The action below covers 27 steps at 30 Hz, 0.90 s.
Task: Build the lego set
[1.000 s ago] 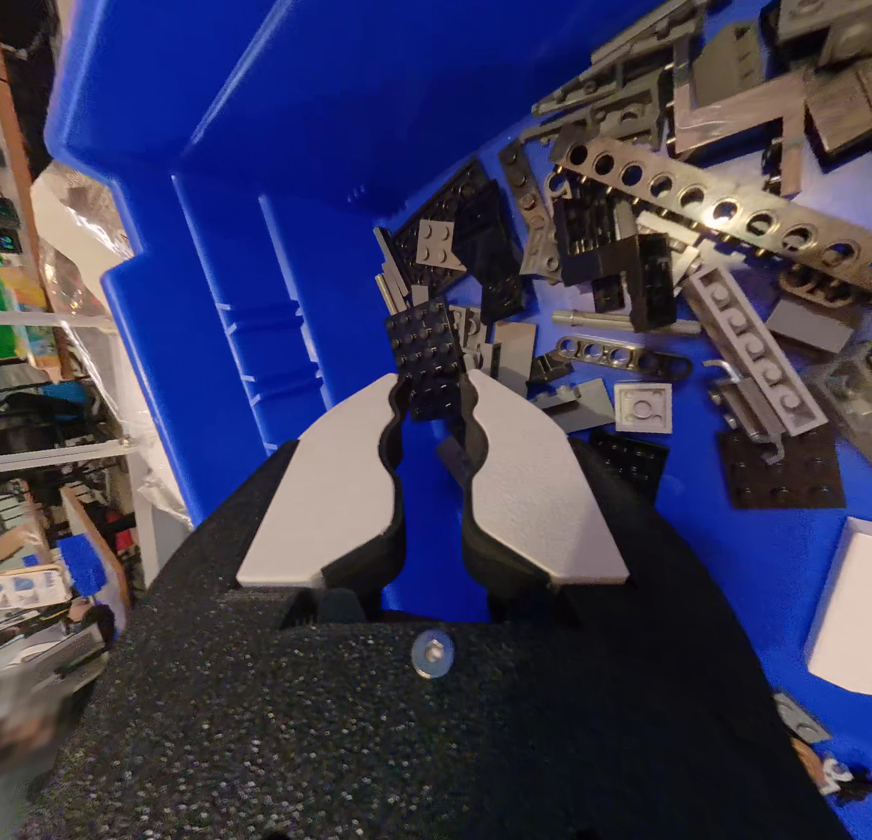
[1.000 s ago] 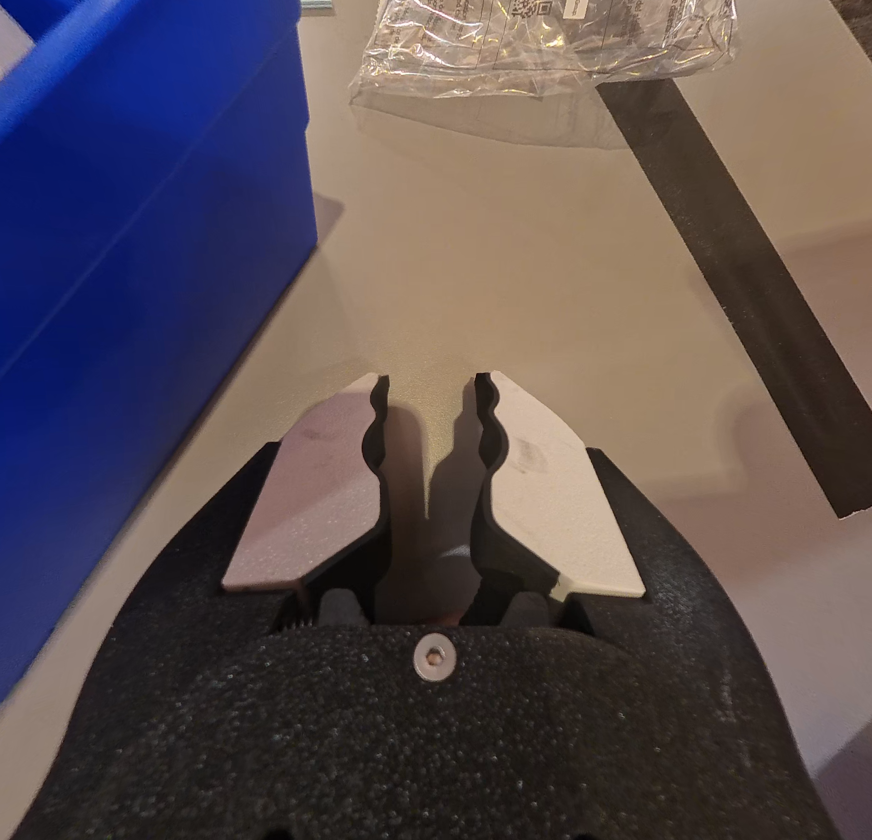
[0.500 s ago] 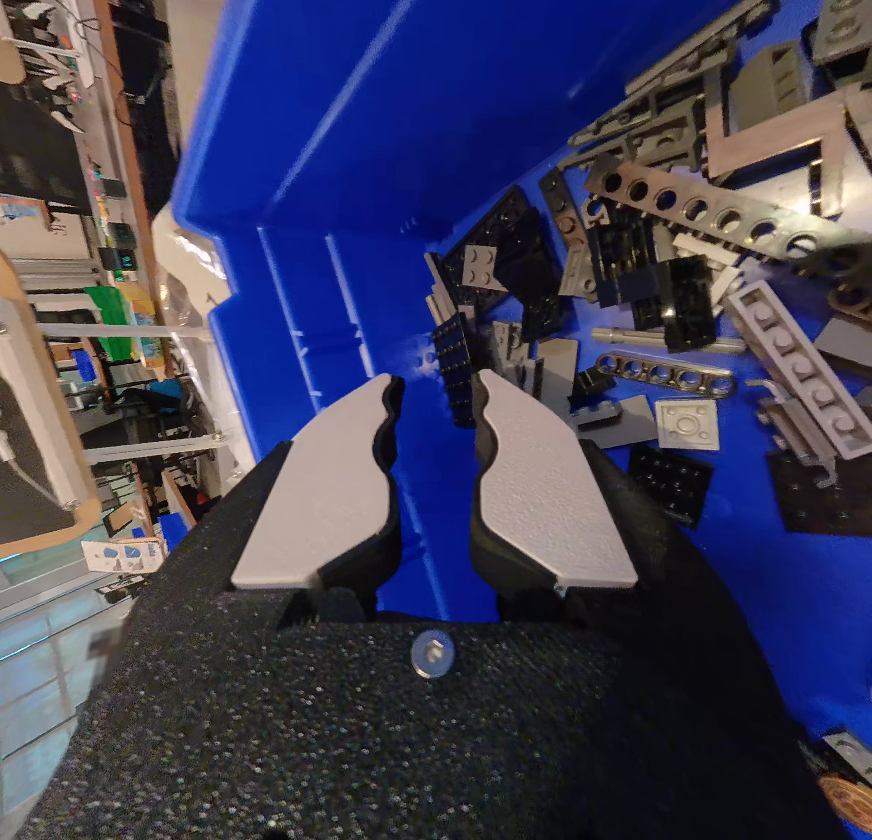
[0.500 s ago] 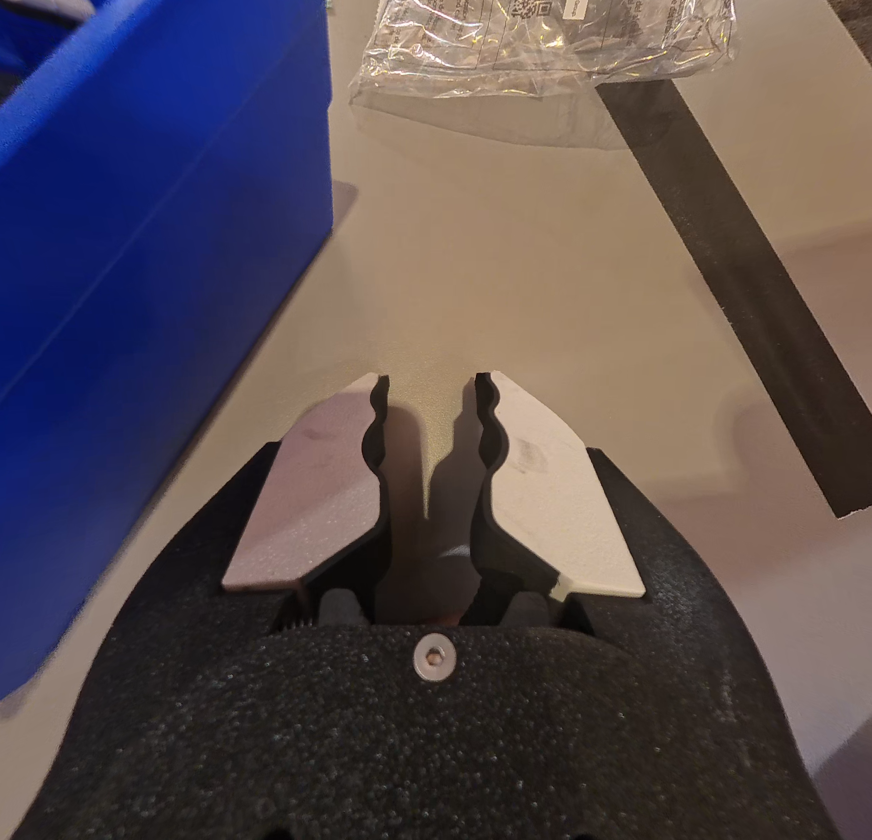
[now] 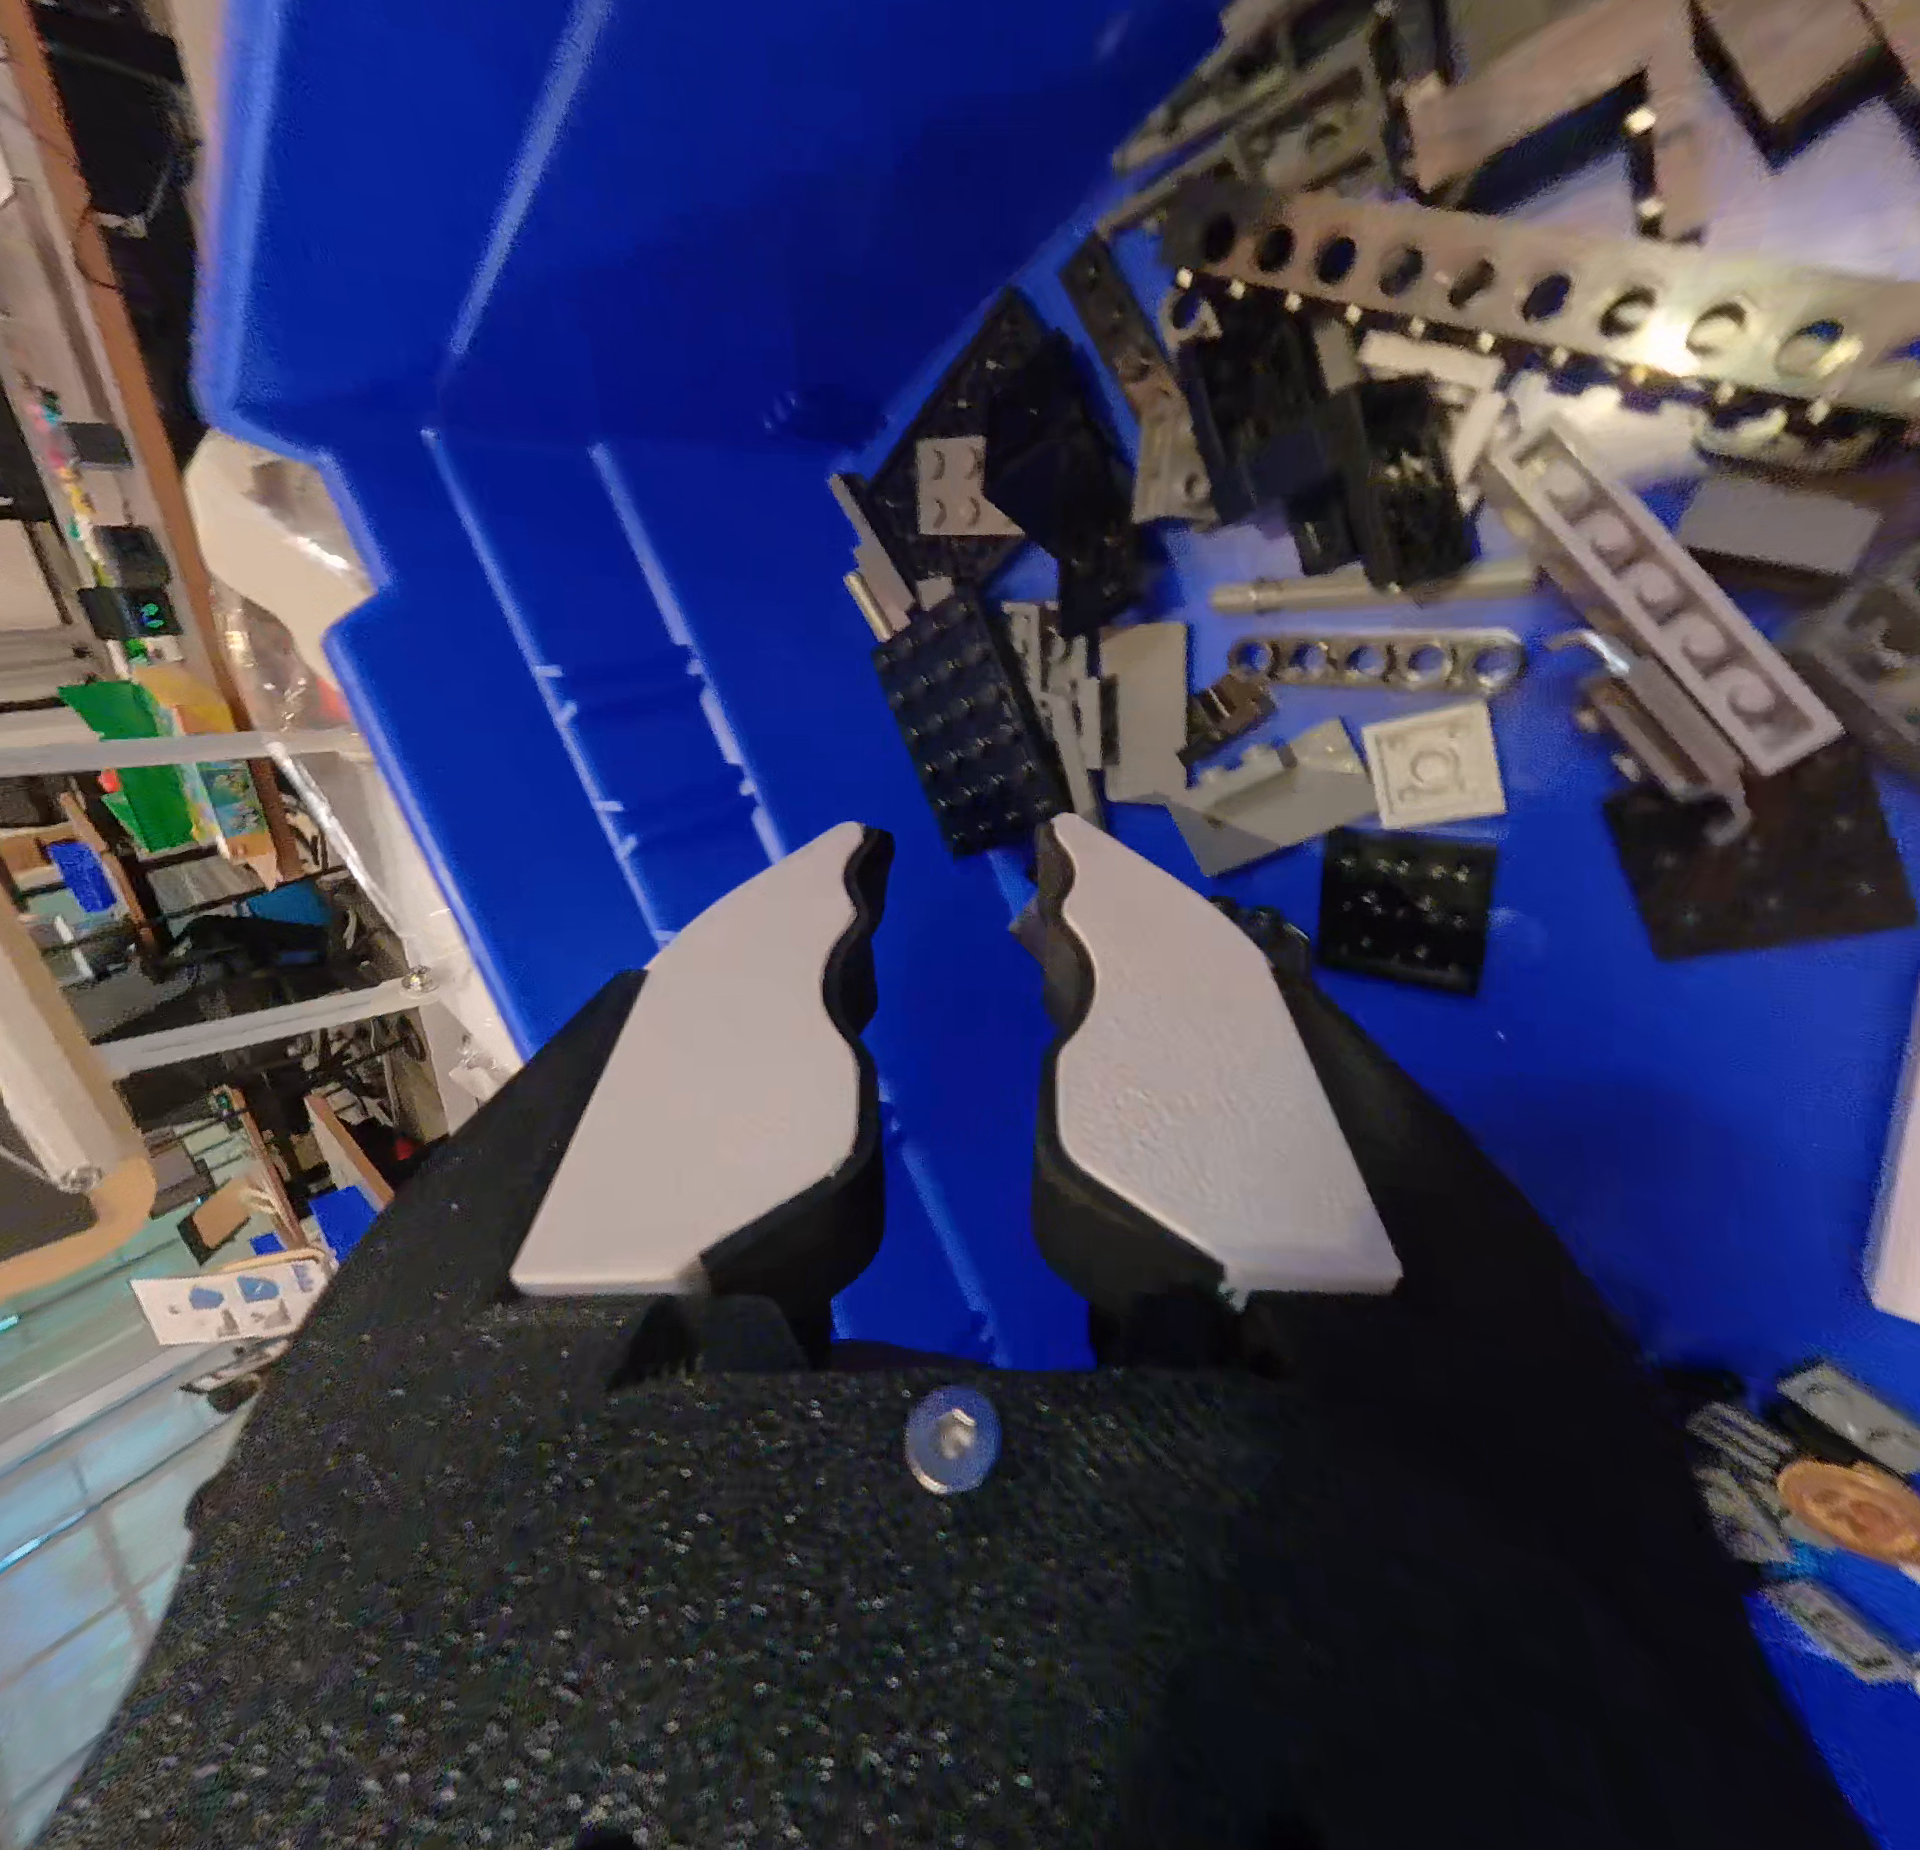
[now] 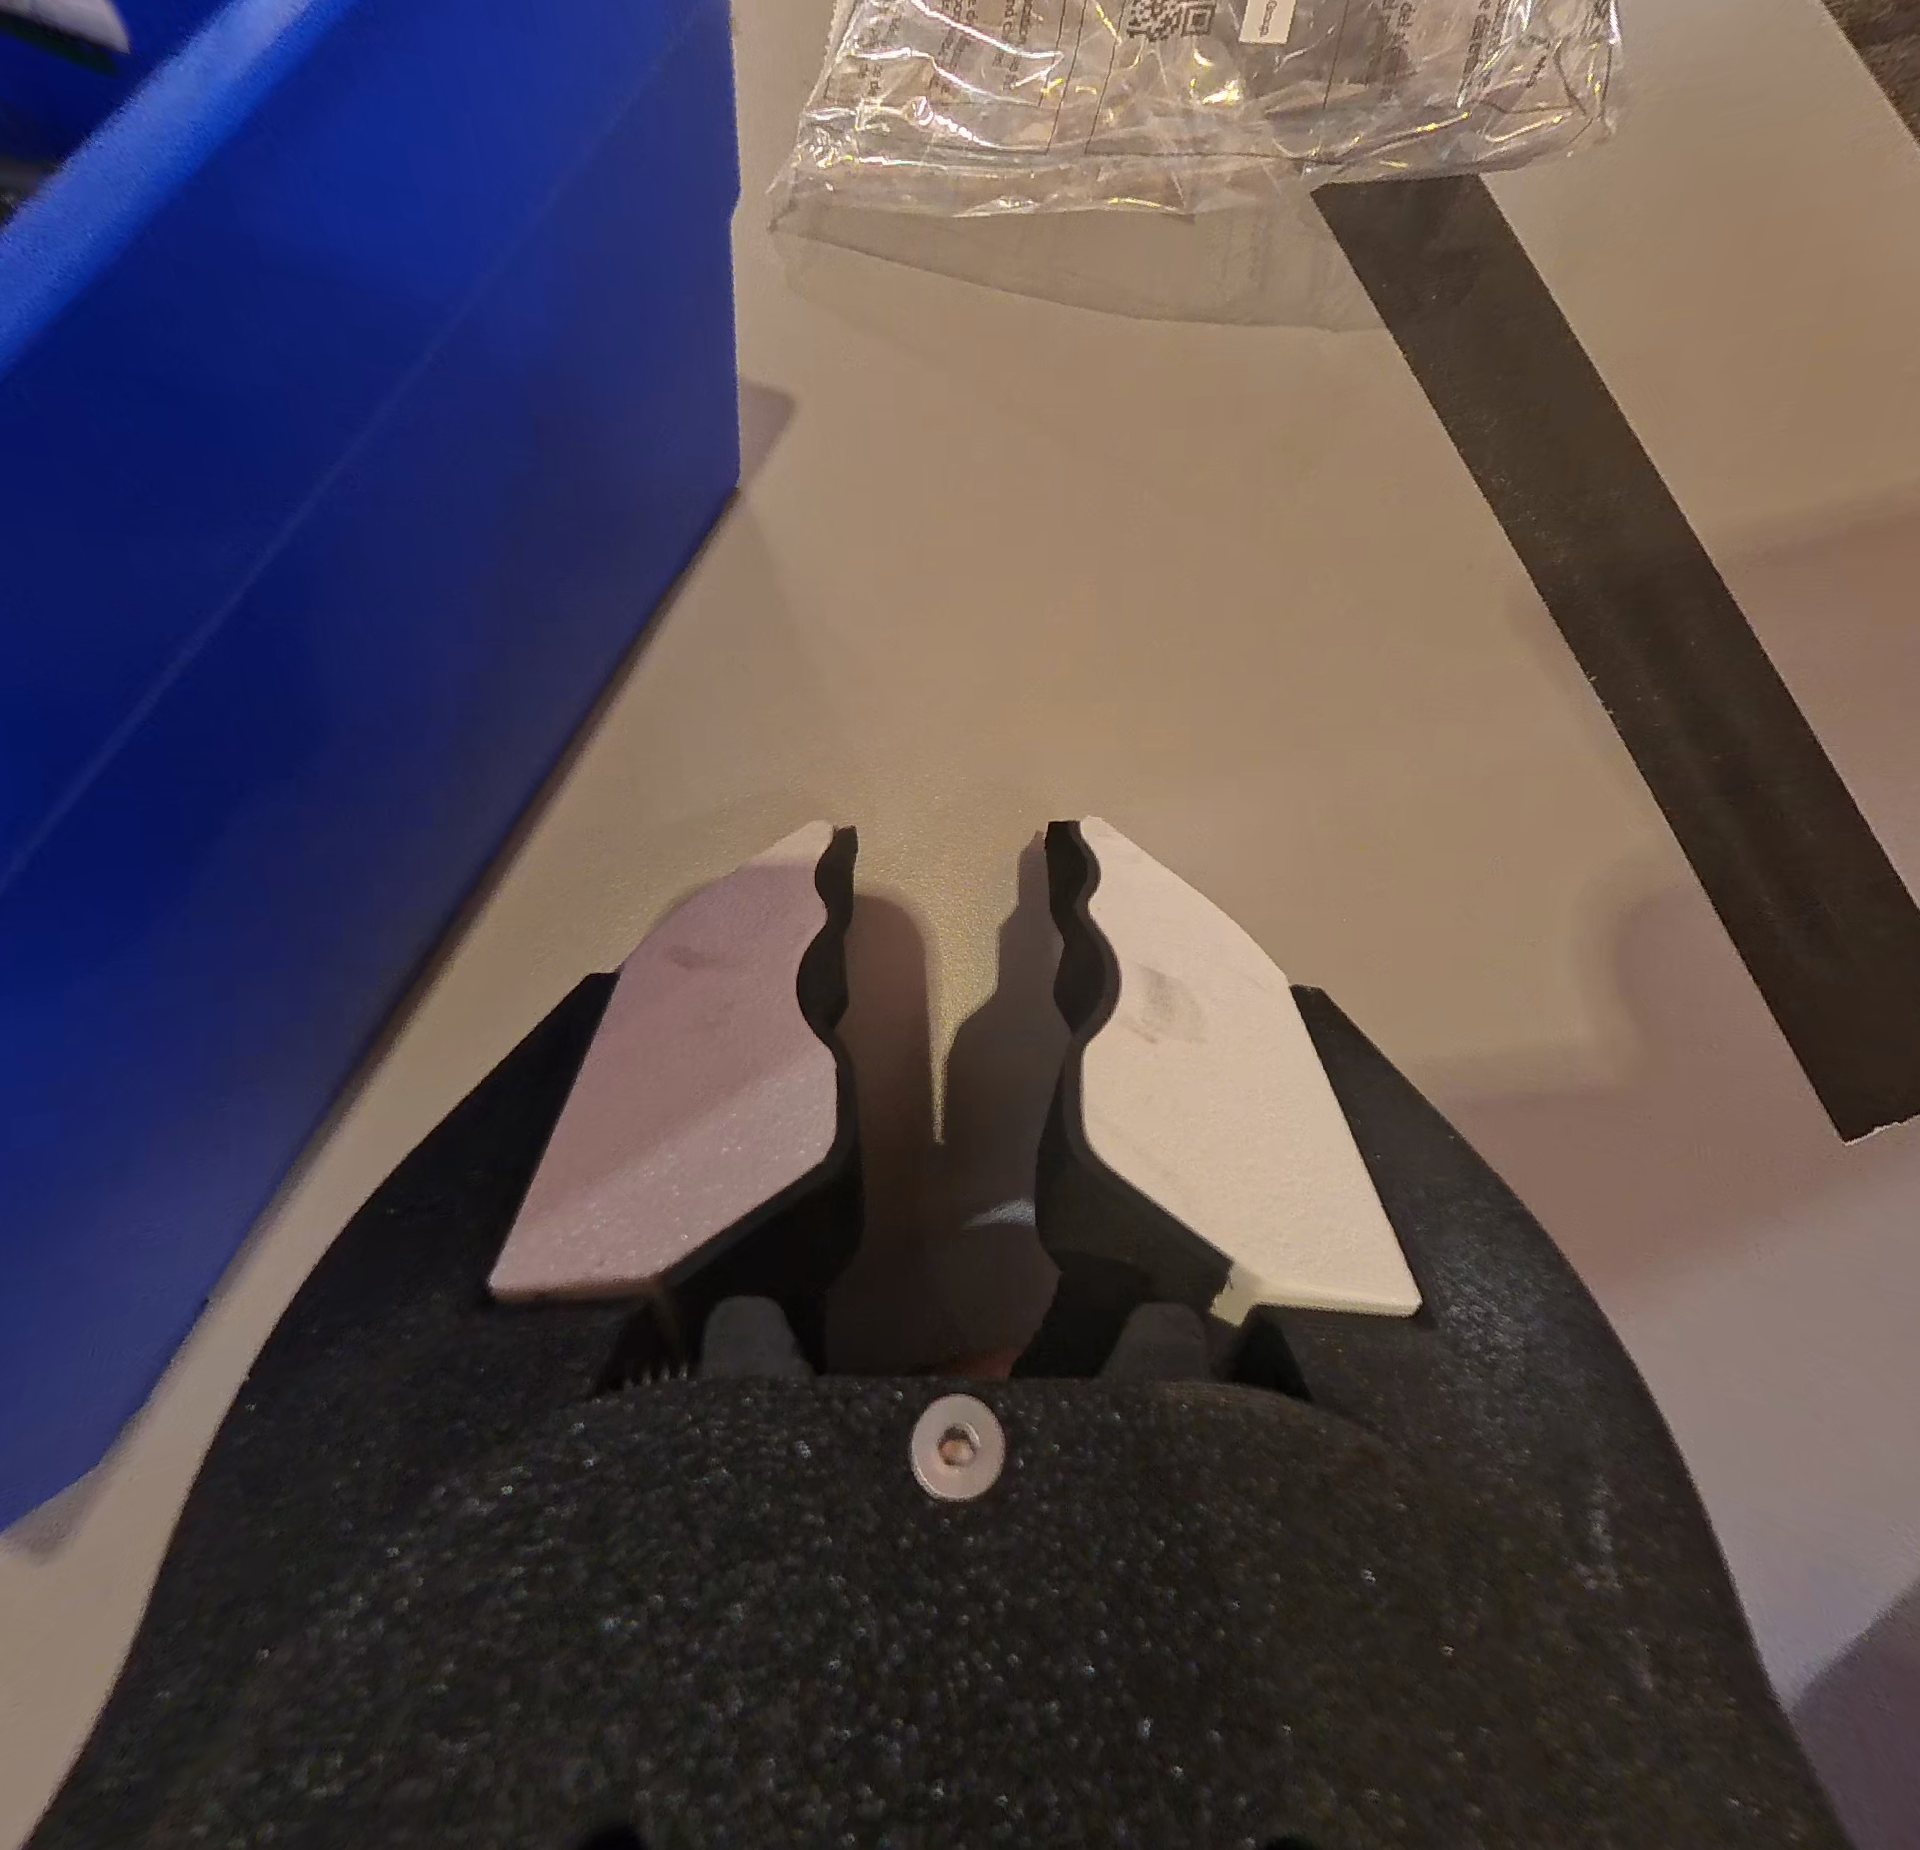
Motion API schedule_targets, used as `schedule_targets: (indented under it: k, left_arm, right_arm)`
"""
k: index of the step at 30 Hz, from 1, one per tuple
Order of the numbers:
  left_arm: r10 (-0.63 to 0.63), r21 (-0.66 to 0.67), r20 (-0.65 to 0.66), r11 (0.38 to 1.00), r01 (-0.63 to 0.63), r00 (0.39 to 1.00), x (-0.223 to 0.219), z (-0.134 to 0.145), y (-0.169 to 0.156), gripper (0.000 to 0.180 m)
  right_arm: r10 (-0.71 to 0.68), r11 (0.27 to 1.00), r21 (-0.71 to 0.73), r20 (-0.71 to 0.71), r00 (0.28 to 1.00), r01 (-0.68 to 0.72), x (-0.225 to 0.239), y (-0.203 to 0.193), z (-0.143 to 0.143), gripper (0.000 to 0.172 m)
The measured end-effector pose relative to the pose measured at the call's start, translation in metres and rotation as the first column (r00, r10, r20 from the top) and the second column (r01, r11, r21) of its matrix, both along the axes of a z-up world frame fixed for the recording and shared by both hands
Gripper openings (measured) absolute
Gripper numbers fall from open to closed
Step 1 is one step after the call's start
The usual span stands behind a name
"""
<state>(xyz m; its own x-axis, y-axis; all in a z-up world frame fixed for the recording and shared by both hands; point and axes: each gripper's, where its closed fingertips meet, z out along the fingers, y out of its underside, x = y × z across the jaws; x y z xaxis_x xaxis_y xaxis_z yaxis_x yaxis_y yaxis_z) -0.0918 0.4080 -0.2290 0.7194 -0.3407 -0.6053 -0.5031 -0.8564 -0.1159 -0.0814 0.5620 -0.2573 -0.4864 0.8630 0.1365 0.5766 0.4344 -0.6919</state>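
Left gripper (image 5: 961,844), jaws apart and holding nothing, inside the blue bin (image 5: 727,242); nearest is a black studded plate (image 5: 971,725) leaning at the bin wall, just beyond the fingertips, among grey and black building pieces (image 5: 1455,512). Right gripper (image 6: 951,844), jaws apart and bare, over the beige table (image 6: 1039,553) beside the bin.

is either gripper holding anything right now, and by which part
Nothing is held. The left gripper is open over the blue bin, its fingertips just short of a black studded plate. The right gripper is open over the bare table.
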Motion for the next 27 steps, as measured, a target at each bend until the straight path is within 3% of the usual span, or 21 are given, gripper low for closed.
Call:
schedule_targets:
  k: [5,12,17,22,27]
  left_arm:
    - [-0.069,-0.089,-0.037,0.994,0.066,0.997,0.000,-0.012,-0.007,0.030]
    - [-0.116,-0.098,-0.076,0.989,0.108,0.990,-0.004,-0.018,0.003,0.016]
    - [-0.095,-0.038,-0.098,0.995,0.092,0.991,-0.009,-0.013,0.010,0.000]
    - [-0.064,0.049,-0.057,0.997,0.067,0.996,-0.008,-0.003,0.014,0.000]
    - [-0.079,0.037,0.007,0.996,0.079,0.997,0.002,-0.003,0.008,0.006]
  right_arm:
    - [-0.001,1.000,0.001,-0.001,1.000,0.001,0.000,0.000,0.000,0.037]
    - [-0.001,1.000,0.001,-0.001,1.000,0.001,0.000,0.000,0.000,0.037]
    - [-0.001,1.000,0.001,-0.002,1.000,0.001,0.000,0.000,0.000,0.037]
    - [0.000,1.000,0.000,-0.001,1.000,0.000,0.000,0.000,0.000,0.037]
    - [-0.001,1.000,0.001,-0.001,1.000,0.001,0.000,0.000,0.000,0.037]
